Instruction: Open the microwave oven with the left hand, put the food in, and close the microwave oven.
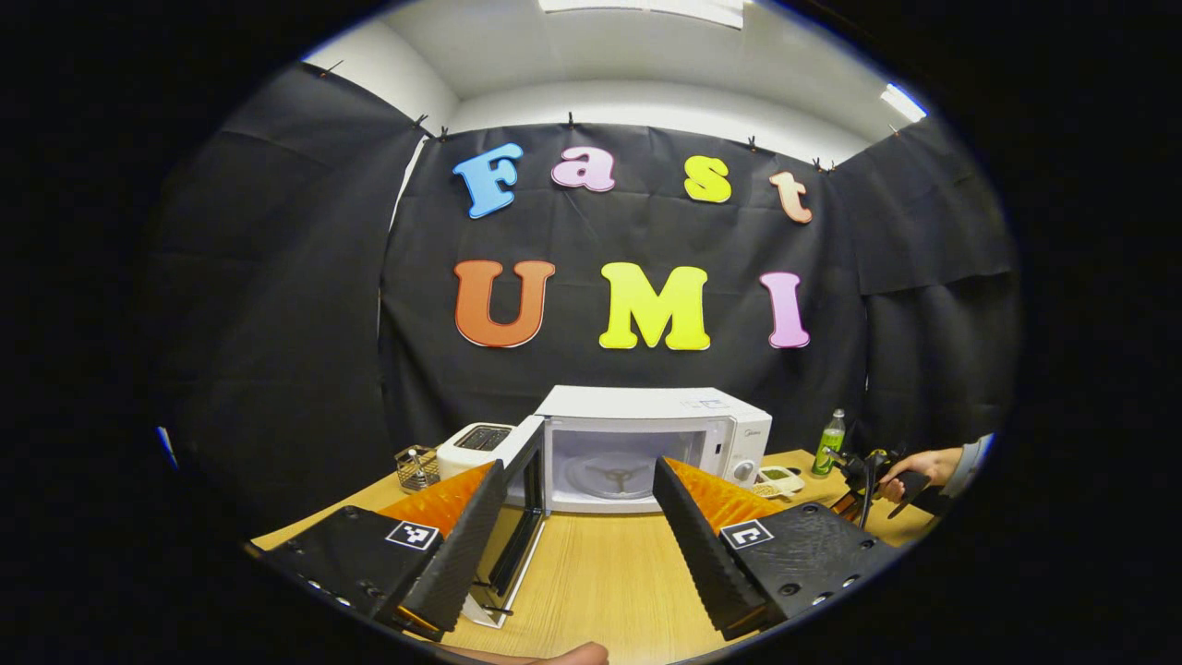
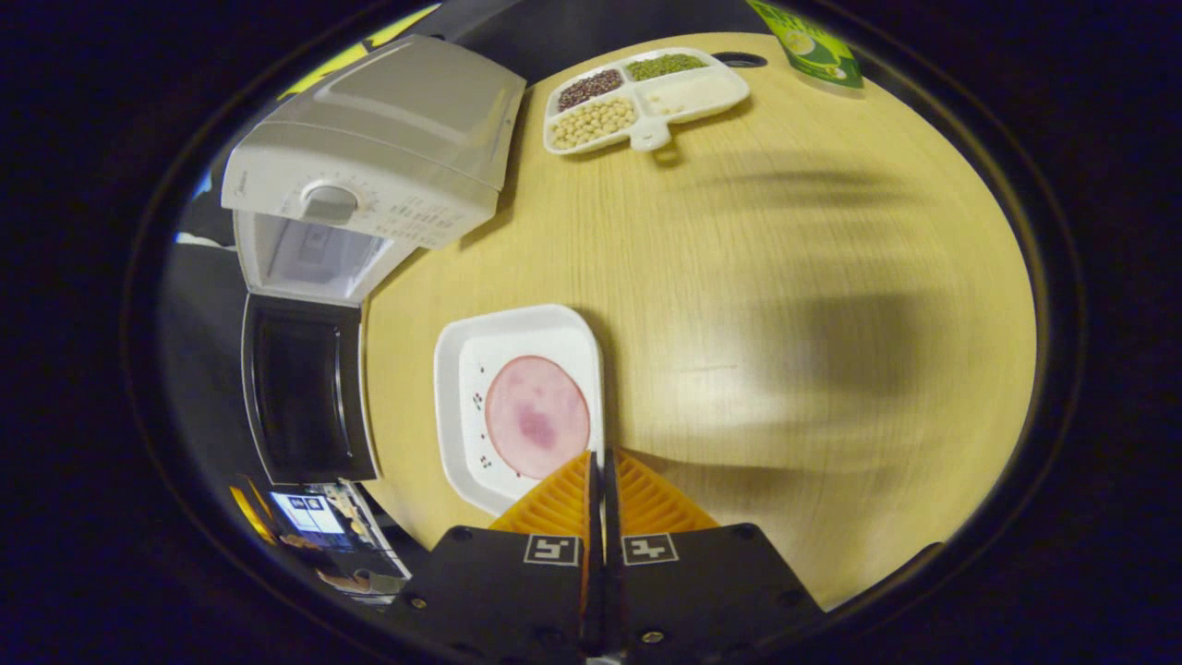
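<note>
From the left gripper view the microwave oven [image 1: 646,443] stands at the table's [image 1: 600,573] back edge, door [image 1: 517,517] swung wide, the left gripper [image 1: 577,480] spread and empty. The right gripper view shows the right gripper [image 2: 602,466] pinching the square white plate's [image 2: 462,369] rim, with a round pink meat slice [image 2: 536,416] on it, beside the door.

The surface [image 2: 739,277] under my claws is pale wood-grain laminate, smooth and matt. The microwave [image 1: 646,416] on it has a glossy white casing; beside it, the plate [image 2: 462,369] looks like smooth white plastic.
</note>
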`<state>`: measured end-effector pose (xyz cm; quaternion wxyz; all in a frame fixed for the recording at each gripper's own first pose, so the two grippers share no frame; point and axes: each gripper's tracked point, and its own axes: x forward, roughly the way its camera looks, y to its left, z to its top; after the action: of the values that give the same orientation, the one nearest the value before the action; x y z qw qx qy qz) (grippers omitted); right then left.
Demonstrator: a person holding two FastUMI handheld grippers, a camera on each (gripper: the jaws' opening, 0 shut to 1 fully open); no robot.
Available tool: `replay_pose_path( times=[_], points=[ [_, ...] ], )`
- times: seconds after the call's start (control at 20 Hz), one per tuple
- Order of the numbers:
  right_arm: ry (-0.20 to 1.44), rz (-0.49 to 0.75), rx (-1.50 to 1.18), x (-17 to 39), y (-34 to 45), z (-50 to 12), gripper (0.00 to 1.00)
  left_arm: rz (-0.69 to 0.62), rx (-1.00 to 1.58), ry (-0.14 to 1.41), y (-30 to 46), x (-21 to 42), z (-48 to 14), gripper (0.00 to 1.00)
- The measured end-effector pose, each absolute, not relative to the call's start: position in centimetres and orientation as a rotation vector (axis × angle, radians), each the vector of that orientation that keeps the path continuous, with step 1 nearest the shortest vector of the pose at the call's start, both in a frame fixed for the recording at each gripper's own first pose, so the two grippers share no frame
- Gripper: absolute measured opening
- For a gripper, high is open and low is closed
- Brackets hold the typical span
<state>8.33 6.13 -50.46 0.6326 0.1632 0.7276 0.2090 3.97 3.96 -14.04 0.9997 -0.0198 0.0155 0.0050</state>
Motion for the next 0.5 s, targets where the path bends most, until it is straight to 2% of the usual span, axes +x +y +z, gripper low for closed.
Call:
replay_pose_path(
  times=[0.05, 0.15, 0.2, 0.25, 0.3, 0.45, 0.5],
  points=[
    [1.661, 0.47, 0.403, 8.1, 6.1, -50.4, 0.0, 0.007, -0.044, 0.033, 4.1, 3.8, -14.0, 0.95],
    [1.644, 0.444, 0.447, 7.7, 5.6, -50.2, 0.04, 0.011, -0.034, 0.034, 4.6, 3.3, -14.1, 0.95],
    [1.634, 0.436, 0.463, 7.5, 5.5, -49.9, 0.04, 0.01, -0.025, 0.041, 4.8, 3.0, -14.5, 0.85],
    [1.607, 0.419, 0.476, 7.6, 5.4, -49.6, 0.04, 0.006, -0.013, 0.053, 4.9, 2.7, -14.9, 0.84],
    [1.582, 0.397, 0.47, 7.6, 5.2, -49.2, 0.04, 0.003, 0.001, 0.06, 5.1, 2.3, -15.2, 0.95],
    [1.525, 0.398, 0.495, 6.9, 5.7, -46.5, 0.04, 0.008, 0.036, 0.071, 6.0, 1.4, -16.0, 0.94],
    [1.511, 0.412, 0.504, 6.6, 6.2, -45.3, 0.0, 0.011, 0.036, 0.063, 6.3, 1.2, -15.9, 0.94]
  ],
)
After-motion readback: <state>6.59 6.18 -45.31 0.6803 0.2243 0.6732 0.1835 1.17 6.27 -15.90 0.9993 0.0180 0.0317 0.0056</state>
